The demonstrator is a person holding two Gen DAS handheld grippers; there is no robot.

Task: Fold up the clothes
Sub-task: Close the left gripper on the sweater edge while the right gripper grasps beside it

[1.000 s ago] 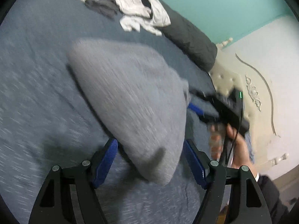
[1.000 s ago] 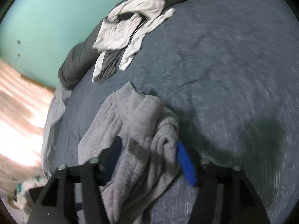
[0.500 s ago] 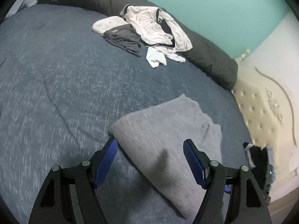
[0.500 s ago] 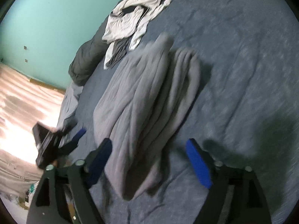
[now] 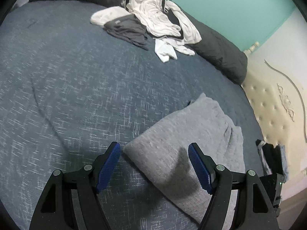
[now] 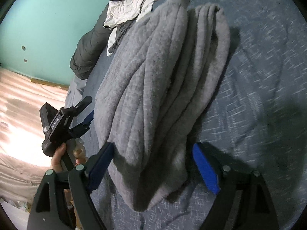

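Note:
A grey fleece garment (image 5: pixel 191 134) lies folded on the blue bedspread (image 5: pixel 76 95). Its near corner sits between the blue pads of my left gripper (image 5: pixel 154 164), which is open and holds nothing. In the right wrist view the same grey garment (image 6: pixel 163 76) lies in long bunched folds. Its near end rests between the wide-open jaws of my right gripper (image 6: pixel 153 166). A hand (image 6: pixel 61 153) holds the left gripper (image 6: pixel 87 120) at the garment's left edge.
A pile of white and dark grey clothes (image 5: pixel 153 23) lies at the far side, against a rolled dark duvet (image 5: pixel 220 51). A cream tufted headboard (image 5: pixel 278 105) bounds the bed on the right. A teal wall (image 6: pixel 48 28) stands behind, with the floor (image 6: pixel 19 105) beside the bed.
The grey garment, swinging in the air a second ago, now lies on the bed. My right gripper has opened off it, and both grippers have drawn back slightly.

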